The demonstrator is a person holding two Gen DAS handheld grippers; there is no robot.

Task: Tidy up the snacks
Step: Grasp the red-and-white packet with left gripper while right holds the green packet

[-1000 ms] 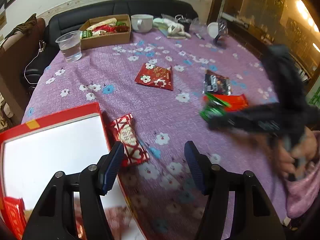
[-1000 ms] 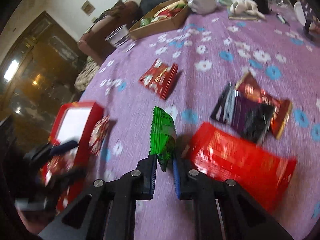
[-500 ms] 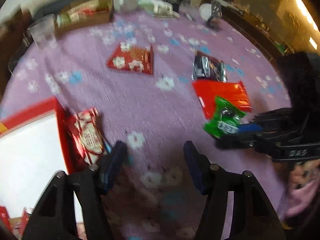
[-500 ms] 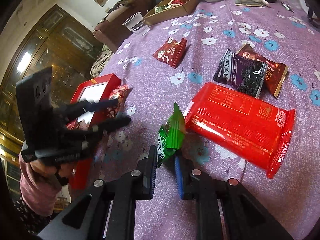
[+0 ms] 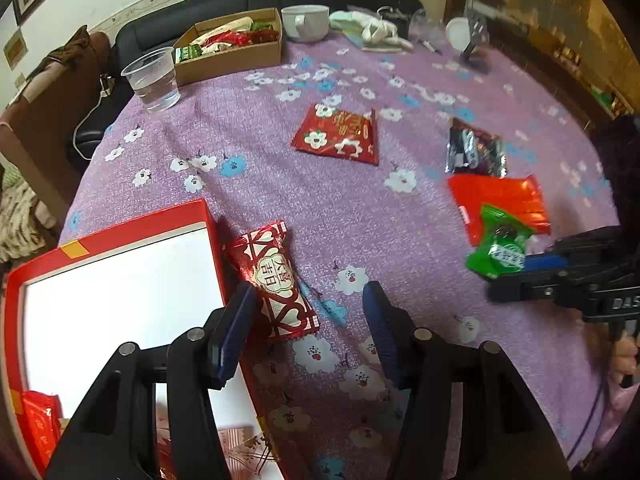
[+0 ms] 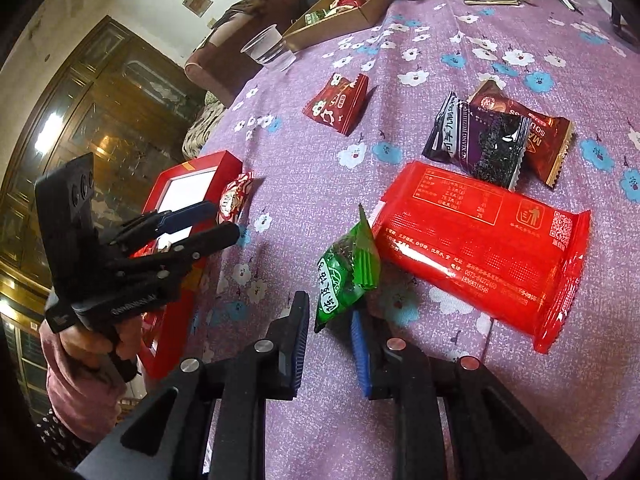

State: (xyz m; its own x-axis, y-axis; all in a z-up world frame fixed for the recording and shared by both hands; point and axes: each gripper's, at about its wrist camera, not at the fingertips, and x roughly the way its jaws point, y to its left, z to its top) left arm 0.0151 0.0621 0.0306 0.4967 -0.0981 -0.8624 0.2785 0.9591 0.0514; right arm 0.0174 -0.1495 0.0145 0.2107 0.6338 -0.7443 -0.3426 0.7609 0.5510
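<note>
My right gripper [image 6: 330, 314] has its jaws open around the bottom of a small green snack packet [image 6: 348, 272], which stands tilted against a large red packet [image 6: 484, 246]. Whether the packet is resting on the cloth I cannot tell. The green packet also shows in the left wrist view [image 5: 502, 242], at the tip of the right gripper [image 5: 520, 270]. My left gripper [image 5: 306, 320] is open and empty, just over a red-and-white heart-patterned packet [image 5: 274, 280] lying beside the red box [image 5: 112, 232]. The left gripper also shows in the right wrist view [image 6: 208, 224].
A red flower-print packet [image 5: 338, 134], a dark purple packet [image 6: 478, 140] and a brown packet [image 6: 532, 128] lie on the purple floral tablecloth [image 5: 360, 208]. At the far edge stand a plastic cup of water [image 5: 154, 80], a cardboard box of snacks [image 5: 230, 48] and a white mug [image 5: 306, 22].
My right gripper's jaws have opened from their grip on the green packet. My left gripper has moved back over the heart-patterned packet beside the red box.
</note>
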